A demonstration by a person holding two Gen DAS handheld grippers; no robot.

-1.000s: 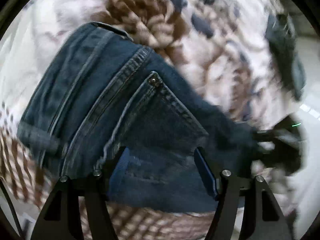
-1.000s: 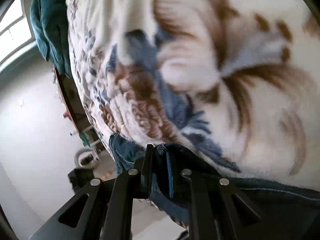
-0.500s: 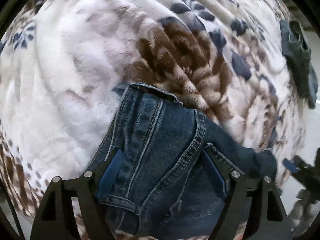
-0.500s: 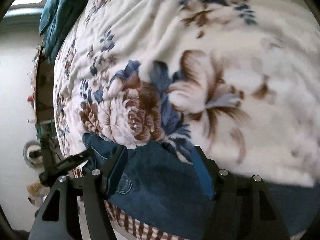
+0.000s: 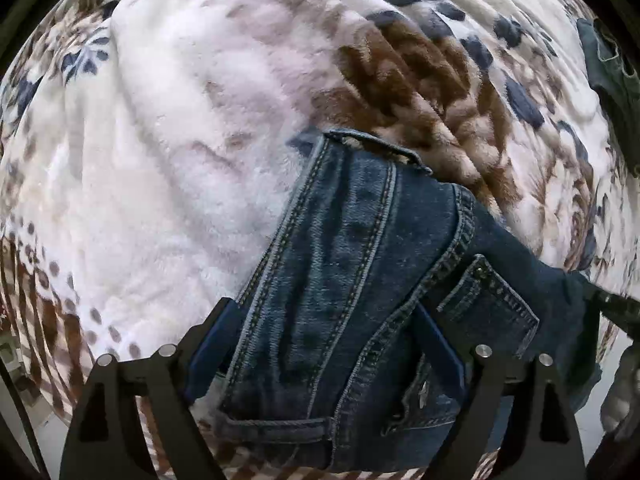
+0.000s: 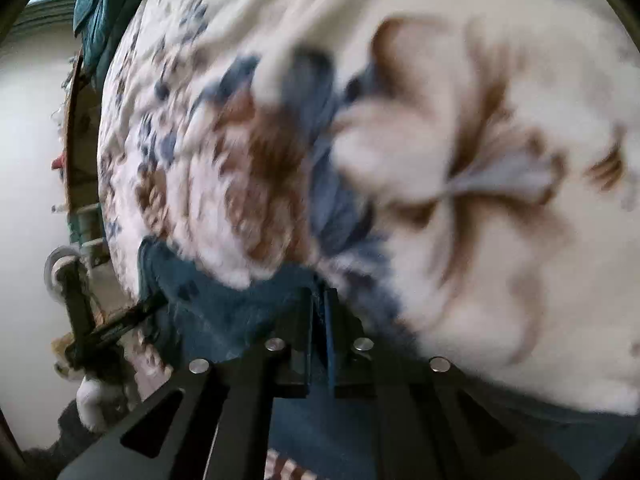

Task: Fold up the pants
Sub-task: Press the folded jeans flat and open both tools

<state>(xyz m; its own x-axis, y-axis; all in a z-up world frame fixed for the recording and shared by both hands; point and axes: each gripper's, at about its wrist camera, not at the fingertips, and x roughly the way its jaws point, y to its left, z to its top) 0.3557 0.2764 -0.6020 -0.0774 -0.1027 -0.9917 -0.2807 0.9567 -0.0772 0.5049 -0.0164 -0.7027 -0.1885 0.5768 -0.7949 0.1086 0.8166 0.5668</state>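
Observation:
Dark blue denim pants point(image 5: 360, 272) lie on a floral fleece blanket point(image 5: 168, 152), waistband end and a riveted pocket toward me. My left gripper point(image 5: 324, 320) is open, its blue-padded fingers straddling the waistband seam, one on each side. In the blurred right wrist view the pants point(image 6: 224, 304) show as a blue edge along the bottom. My right gripper point(image 6: 319, 300) has its fingers pressed together at that edge, with denim around them. The other gripper point(image 6: 100, 332) shows at the lower left.
The blanket point(image 6: 460, 160) covers the whole bed. A dark green garment point(image 5: 612, 64) lies at the far right edge. A teal cloth point(image 6: 104, 12) is bunched at the bed's upper left corner. The bed frame and floor clutter point(image 6: 76, 216) lie to the left.
My right gripper was open over the pants' edge half a second ago and has now shut on it. My left gripper stays open and has shifted slightly over the waistband.

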